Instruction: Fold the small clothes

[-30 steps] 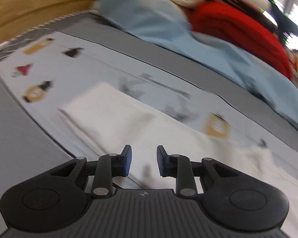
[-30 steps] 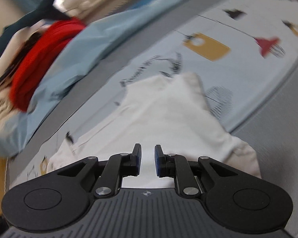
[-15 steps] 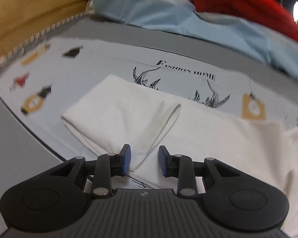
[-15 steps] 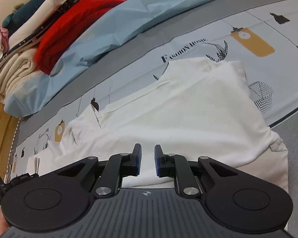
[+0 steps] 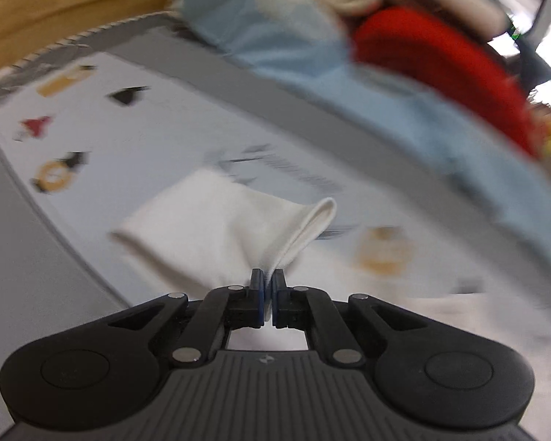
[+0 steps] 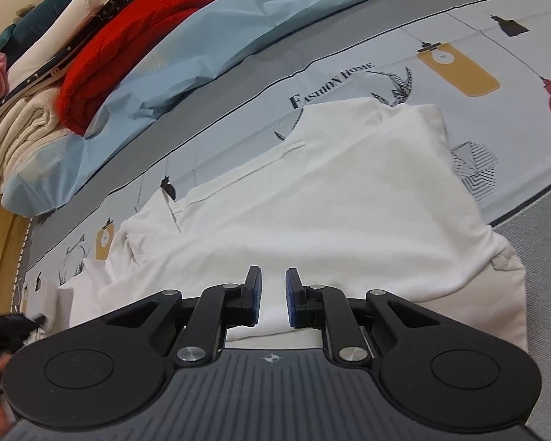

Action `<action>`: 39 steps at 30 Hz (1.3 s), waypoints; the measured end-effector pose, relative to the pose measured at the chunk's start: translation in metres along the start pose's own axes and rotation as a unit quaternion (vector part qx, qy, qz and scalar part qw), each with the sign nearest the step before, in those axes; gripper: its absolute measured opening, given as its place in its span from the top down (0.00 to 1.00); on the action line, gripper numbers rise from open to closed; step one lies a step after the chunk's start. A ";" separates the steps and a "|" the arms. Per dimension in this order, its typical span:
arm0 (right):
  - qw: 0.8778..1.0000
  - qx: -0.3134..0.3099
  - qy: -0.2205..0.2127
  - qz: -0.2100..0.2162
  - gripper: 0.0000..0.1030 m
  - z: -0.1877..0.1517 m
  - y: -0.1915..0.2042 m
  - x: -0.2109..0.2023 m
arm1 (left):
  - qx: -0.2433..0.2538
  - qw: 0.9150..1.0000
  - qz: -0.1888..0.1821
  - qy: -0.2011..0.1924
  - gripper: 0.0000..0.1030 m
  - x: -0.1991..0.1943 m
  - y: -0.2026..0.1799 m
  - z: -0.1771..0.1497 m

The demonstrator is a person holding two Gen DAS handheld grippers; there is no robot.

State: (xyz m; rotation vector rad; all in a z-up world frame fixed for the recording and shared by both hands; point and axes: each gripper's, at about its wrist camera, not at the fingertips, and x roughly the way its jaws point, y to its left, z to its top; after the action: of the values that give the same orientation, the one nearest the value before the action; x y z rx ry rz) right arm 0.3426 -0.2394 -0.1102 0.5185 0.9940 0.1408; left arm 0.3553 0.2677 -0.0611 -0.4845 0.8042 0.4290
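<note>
Half a second back the left gripper (image 5: pixel 267 283) stood with its fingers apart over the sleeve (image 5: pixel 216 228); now they are pinched on the sleeve's cuff edge, which lifts and tents up from the printed sheet (image 5: pixel 136 136). The white shirt (image 6: pixel 330 217) lies spread just ahead of the right gripper (image 6: pixel 273 296), whose fingers hang apart above the hem, gripping nothing. The risk, I'd say: the bite looks thin, so a quick pull could slip the cuff free, or drag the unpinned body out of shape.
</note>
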 end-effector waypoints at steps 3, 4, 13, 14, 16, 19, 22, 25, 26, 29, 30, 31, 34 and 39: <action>1.000 0.009 0.001 -0.011 0.85 -0.001 -0.005 -0.004 | 0.009 0.995 -0.094 0.010 0.97 -0.039 -0.056 -0.019; 1.000 0.013 0.002 -0.014 0.85 -0.002 -0.008 -0.005 | 0.013 0.992 -0.127 0.018 0.97 -0.049 -0.078 -0.030; 0.994 0.093 -0.041 -0.040 0.85 -0.002 -0.050 -0.026 | 0.058 0.912 -0.371 0.166 0.83 -0.084 -0.252 -0.144; 0.993 0.103 -0.045 -0.046 0.85 -0.002 -0.055 -0.027 | 0.061 0.912 -0.372 0.164 0.80 -0.086 -0.256 -0.148; 0.990 0.120 -0.048 -0.051 0.85 -0.002 -0.064 -0.028 | 0.067 0.924 -0.350 0.136 0.80 -0.088 -0.250 -0.142; 0.989 0.132 -0.046 -0.047 0.85 0.000 -0.070 -0.024 | 0.058 0.948 -0.295 0.108 0.80 -0.077 -0.226 -0.121; 0.988 0.143 -0.038 -0.043 0.85 0.000 -0.073 -0.015 | 0.040 0.972 -0.217 0.085 0.80 -0.062 -0.195 -0.097; 0.988 0.148 -0.023 -0.047 0.85 -0.002 -0.076 0.000 | 0.011 0.983 -0.167 0.074 0.80 -0.050 -0.173 -0.077; 0.987 0.150 -0.016 -0.051 0.85 -0.003 -0.075 0.006 | 0.002 0.985 -0.159 0.074 0.80 -0.047 -0.169 -0.071; 0.989 0.139 0.000 -0.058 0.82 -0.008 -0.070 0.022 | -0.017 0.987 -0.142 0.066 0.80 -0.045 -0.154 -0.054; 0.989 0.135 0.001 -0.065 0.82 -0.007 -0.069 0.025 | -0.021 0.988 -0.138 0.062 0.80 -0.043 -0.152 -0.050; 0.989 0.130 0.001 -0.070 0.82 -0.008 -0.067 0.027 | -0.024 0.989 -0.134 0.058 0.80 -0.042 -0.149 -0.046; 0.991 0.112 0.000 -0.079 0.82 -0.006 -0.061 0.027 | -0.036 0.991 -0.123 0.049 0.80 -0.044 -0.132 -0.032; 0.994 0.072 -0.032 -0.070 0.99 0.001 -0.052 0.015 | -0.053 0.992 -0.104 0.044 0.80 -0.044 -0.111 -0.021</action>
State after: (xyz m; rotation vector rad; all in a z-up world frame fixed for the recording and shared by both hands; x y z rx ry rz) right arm 0.3454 -0.2795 -0.1466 0.5792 0.9781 -0.0742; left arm 0.3751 0.1583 -0.0128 -0.6826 0.8092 0.2583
